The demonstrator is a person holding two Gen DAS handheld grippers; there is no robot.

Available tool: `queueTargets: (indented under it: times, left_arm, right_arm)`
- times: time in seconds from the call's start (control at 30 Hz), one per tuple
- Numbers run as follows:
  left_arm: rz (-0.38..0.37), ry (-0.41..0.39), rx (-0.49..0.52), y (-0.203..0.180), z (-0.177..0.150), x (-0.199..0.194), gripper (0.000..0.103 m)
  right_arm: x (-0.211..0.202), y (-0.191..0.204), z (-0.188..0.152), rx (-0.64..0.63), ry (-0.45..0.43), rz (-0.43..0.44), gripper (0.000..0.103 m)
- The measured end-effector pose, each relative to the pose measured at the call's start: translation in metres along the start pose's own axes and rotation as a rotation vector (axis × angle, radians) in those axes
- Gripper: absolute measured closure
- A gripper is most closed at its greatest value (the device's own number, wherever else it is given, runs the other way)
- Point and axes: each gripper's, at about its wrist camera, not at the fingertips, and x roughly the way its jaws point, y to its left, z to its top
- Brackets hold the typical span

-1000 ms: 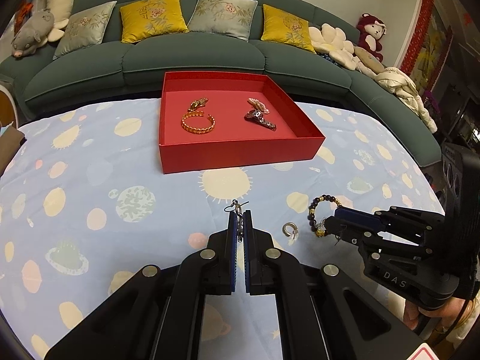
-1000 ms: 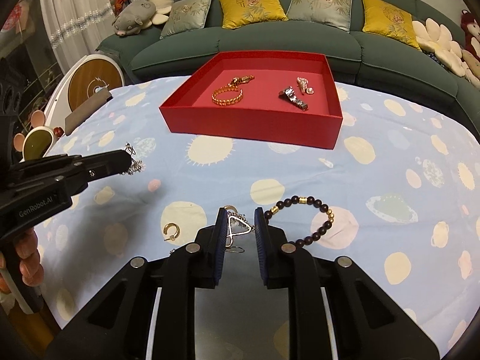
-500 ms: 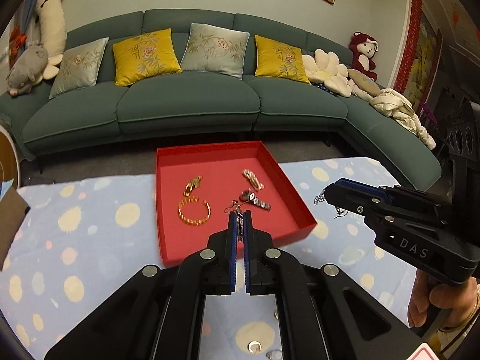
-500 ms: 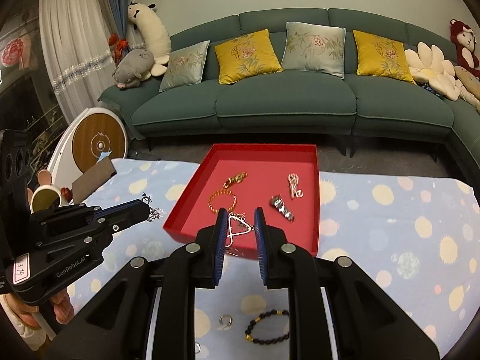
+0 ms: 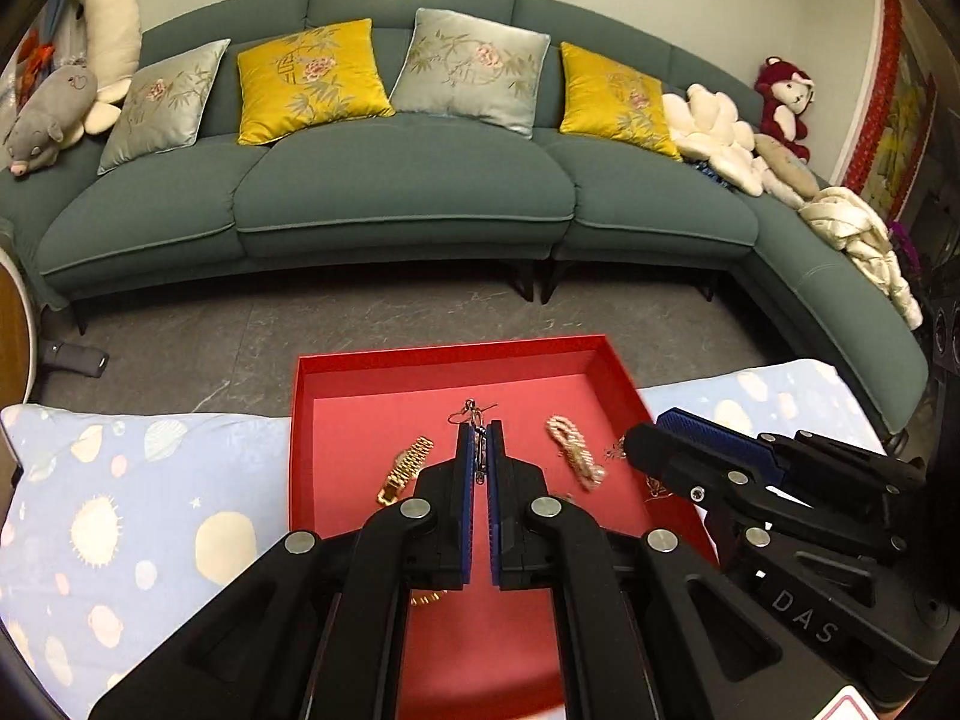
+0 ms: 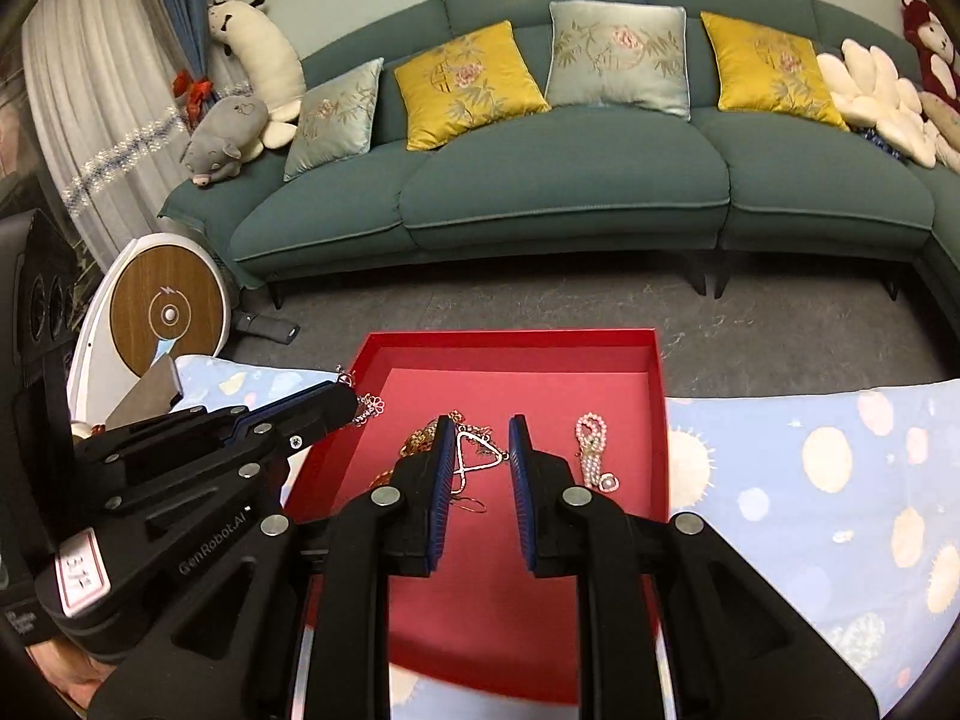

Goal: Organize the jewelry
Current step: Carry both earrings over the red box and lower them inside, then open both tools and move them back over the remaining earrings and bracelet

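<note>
Both tongs, left (image 5: 478,429) and right (image 6: 482,429), moved from tablecloth (image 5: 120,510) to over red tray (image 5: 360,414).

Two matching black grippers here, both matte plastic with angular, open-framed linkage arms. The left gripper (image 5: 478,438) shows thin blue ribbed pads lining its fingers, and round silver rivets (image 5: 414,507) sit at each pivot. From the other camera its side reads "GenRobot.AI" in pale lettering, with a white sticker edged in red further back, digits on it too skewed to read. The right gripper (image 6: 483,444) carries the same blue ribbed pads (image 6: 443,468), same silver rivets at the joints. Its body, seen from the left camera, has "DAS" embossed in grey, plus small bright screws along the finger. A bit of hand shows low beneath the left housing.
</note>
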Motion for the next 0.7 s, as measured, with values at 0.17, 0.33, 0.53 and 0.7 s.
queueTargets:
  times: [0.17, 0.33, 0.53, 0.7]
  left_arm:
    - [0.035, 0.048, -0.001, 0.014, -0.001, 0.037, 0.101]
    - [0.046, 0.074, -0.032, 0.027, -0.003, 0.056, 0.1]
    - [0.046, 0.084, -0.045, 0.034, -0.006, 0.066, 0.093]
    - [0.062, 0.054, -0.052, 0.036, -0.007, 0.057, 0.075]
  right_arm:
    - [0.04, -0.004, 0.002, 0.018, 0.047, -0.005, 0.085]
    - [0.064, -0.006, 0.002, 0.023, 0.083, -0.008, 0.085]
    - [0.076, -0.007, 0.001, 0.026, 0.099, -0.001, 0.084]
    - [0.071, -0.012, 0.0, 0.048, 0.082, -0.006, 0.083]
